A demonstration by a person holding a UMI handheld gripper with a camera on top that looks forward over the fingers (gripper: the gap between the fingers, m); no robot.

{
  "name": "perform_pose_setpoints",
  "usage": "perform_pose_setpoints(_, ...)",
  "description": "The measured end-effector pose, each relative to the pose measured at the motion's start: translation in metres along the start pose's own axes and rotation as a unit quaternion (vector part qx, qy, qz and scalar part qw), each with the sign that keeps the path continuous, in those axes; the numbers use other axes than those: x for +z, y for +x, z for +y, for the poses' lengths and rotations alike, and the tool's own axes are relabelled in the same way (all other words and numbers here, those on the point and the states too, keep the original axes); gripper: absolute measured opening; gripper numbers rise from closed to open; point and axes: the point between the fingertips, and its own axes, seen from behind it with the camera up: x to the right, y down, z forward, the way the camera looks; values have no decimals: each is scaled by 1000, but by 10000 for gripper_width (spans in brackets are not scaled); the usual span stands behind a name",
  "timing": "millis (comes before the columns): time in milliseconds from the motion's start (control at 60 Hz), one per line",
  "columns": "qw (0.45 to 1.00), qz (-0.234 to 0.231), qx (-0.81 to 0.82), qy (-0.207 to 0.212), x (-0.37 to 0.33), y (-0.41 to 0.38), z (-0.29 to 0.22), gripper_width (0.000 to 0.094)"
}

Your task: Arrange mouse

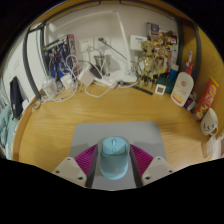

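Note:
A pale blue-grey mouse (112,156) sits between my two fingers, its front pointing away from me. My gripper (112,150) is shut on it: the magenta pads (88,158) press against its left and right sides. A grey mouse mat (112,132) lies on the wooden desk (60,125) just ahead of and under the fingers. The mouse is over the mat's near part. I cannot tell whether it rests on the mat or is held just above it.
White cables and chargers (95,78) lie at the back of the desk, with dark items at the far left. A golden figure (150,62) stands at the back right. Bottles and containers (183,88) and a white cup (208,122) line the right side.

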Motion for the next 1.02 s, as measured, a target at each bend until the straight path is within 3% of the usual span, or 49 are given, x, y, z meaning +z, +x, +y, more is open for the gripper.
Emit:
perform_pose_setpoints(100,1000,-3,-4,22,-32,2,-25,874)
perform_pose_setpoints(433,997,8,-2,82,-181,38,-88,869)
perform_pose_setpoints(683,993,2,-1,117,-249,66,-93,867)
perform_pose_setpoints(1017,992,-8,-5,126,-277,91,-66,857)
